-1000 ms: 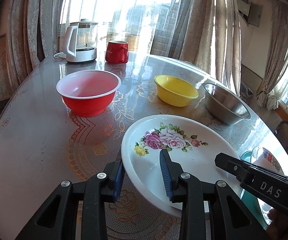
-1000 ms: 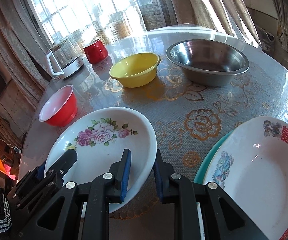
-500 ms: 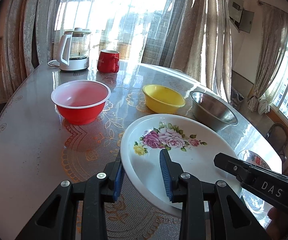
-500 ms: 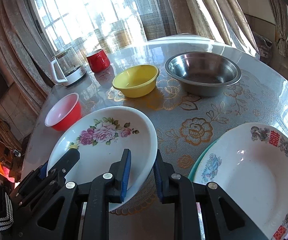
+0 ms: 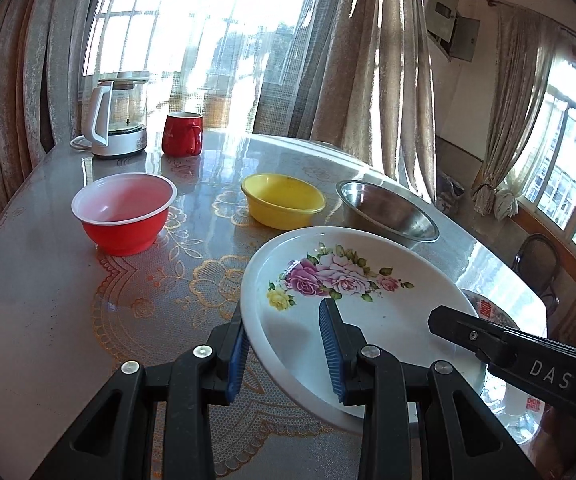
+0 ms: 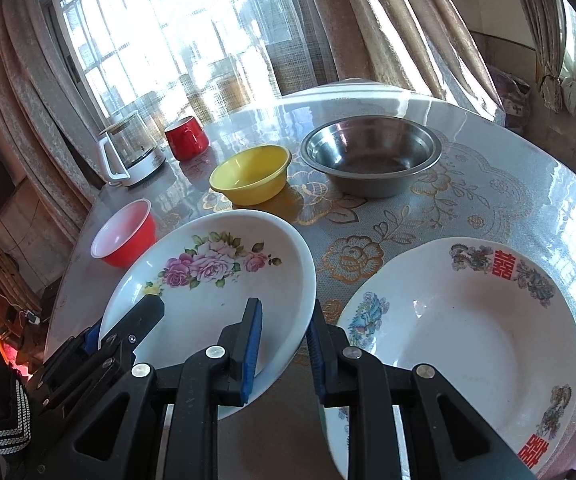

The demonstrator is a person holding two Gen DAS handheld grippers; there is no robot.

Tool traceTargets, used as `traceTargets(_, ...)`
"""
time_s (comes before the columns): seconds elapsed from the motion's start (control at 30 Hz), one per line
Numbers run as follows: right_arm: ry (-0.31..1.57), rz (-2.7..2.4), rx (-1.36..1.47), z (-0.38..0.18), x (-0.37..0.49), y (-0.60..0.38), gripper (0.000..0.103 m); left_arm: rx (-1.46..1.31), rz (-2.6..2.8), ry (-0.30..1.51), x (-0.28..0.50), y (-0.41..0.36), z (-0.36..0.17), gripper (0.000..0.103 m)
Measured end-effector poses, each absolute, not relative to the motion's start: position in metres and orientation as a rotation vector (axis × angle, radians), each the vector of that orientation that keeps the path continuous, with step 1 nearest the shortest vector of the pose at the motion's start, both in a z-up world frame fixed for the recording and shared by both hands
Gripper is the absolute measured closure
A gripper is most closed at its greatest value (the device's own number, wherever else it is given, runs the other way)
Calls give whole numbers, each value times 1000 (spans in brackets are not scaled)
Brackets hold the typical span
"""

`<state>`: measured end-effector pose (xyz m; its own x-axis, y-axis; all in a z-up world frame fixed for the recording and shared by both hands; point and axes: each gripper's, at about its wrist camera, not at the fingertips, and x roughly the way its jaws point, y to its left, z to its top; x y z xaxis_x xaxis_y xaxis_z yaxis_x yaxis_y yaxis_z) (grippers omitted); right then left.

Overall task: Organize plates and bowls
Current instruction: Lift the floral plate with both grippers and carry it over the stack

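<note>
Two grippers share one load — the floral plate (image 6: pixel 223 280), lower centre of both views, raised off the table (image 6: pixel 488 192) and tilted. Left gripper (image 5: pixel 288 344) pinches its near-left rim, right gripper (image 6: pixel 281 344) straddles the opposite rim w/ pads closed on it; prob. two holds because it's wide and slick. Lower right of the right view: the red-character plate (image 6: pixel 468 336), likely the stacking target. Upper centre: steel bowl (image 6: pixel 372 156), then yellow bowl (image 6: pixel 251 174), red bowl (image 6: pixel 123 234) mid-left — unsorted, spaced apart. Mug (image 6: pixel 185 138), smallest, upper left.
</note>
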<state>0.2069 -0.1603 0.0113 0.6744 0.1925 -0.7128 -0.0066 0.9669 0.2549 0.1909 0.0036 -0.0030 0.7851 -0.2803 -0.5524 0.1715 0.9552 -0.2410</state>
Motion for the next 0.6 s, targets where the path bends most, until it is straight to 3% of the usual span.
traceTargets(0.6, 843, -23, 342, 0, 153, -242, 81, -90, -418, 655, 164, -79, -7, 69)
